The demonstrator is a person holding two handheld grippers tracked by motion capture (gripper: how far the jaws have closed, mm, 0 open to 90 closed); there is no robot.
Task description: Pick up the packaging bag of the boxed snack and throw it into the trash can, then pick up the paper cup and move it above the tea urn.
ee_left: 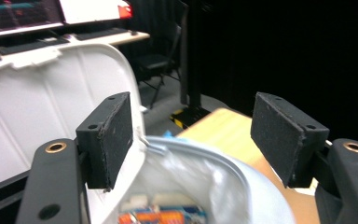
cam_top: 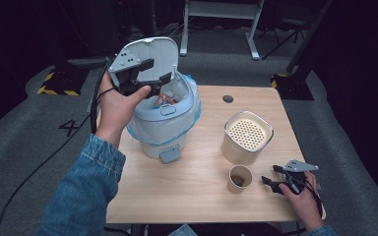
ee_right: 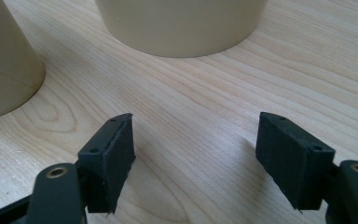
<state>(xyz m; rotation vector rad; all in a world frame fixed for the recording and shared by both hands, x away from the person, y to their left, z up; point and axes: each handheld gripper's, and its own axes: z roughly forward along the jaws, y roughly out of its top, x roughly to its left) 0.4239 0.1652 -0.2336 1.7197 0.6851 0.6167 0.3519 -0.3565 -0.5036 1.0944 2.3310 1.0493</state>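
Left claw spread over the open bin, nothing between the pads.

Risk I'm weighing: the upright lid is standing just beside my left claw, so a careless pull-back could knock it shut or tip the bin near the desk's left edge. The bin is sitting directly under that claw, wrappers inside. Right claw is resting half-spread, empty, by the paper cup near the front right corner.

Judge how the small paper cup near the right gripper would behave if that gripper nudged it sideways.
The paper cup looks thin-walled and nearly empty, with only something dark at its bottom, so it is probably light and would slide on the smooth table. It is narrower at its base, so a high push might tip it. A firm squeeze would likely dent it.
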